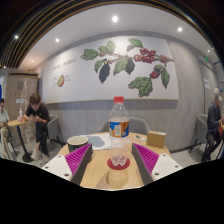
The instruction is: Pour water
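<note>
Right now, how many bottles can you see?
1. The bottle stands on the table between the fingers of the open claw, with a gap at each side. Another could be hidden behind it.

The tongs (119,158) have bright magenta pads (76,156), and standing between them is a clear bottle (119,122) with a red cap and a blue-and-orange label. The table (100,172) under it is a light tan wood tone, and just ahead of the left pad sits a white cup (78,142) with a dark inside. Way beyond the tongs, the pale wall carries a mural (128,66) of big green leaves with clusters of red berries.
</note>
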Action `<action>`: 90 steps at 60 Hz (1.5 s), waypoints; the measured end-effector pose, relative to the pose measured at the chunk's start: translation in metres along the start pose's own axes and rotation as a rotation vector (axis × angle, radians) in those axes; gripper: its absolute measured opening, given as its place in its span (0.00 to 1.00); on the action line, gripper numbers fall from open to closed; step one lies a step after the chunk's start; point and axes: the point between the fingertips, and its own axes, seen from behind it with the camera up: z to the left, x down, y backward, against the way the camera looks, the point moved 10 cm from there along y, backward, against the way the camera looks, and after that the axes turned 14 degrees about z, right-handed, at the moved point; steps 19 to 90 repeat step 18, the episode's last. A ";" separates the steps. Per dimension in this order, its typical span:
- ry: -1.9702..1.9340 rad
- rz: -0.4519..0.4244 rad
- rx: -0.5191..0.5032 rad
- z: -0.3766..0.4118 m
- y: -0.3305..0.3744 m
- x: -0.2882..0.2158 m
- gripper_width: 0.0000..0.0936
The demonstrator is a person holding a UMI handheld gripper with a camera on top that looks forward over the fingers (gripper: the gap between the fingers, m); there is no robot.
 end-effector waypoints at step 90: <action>-0.082 0.028 -0.179 0.056 0.075 0.041 0.91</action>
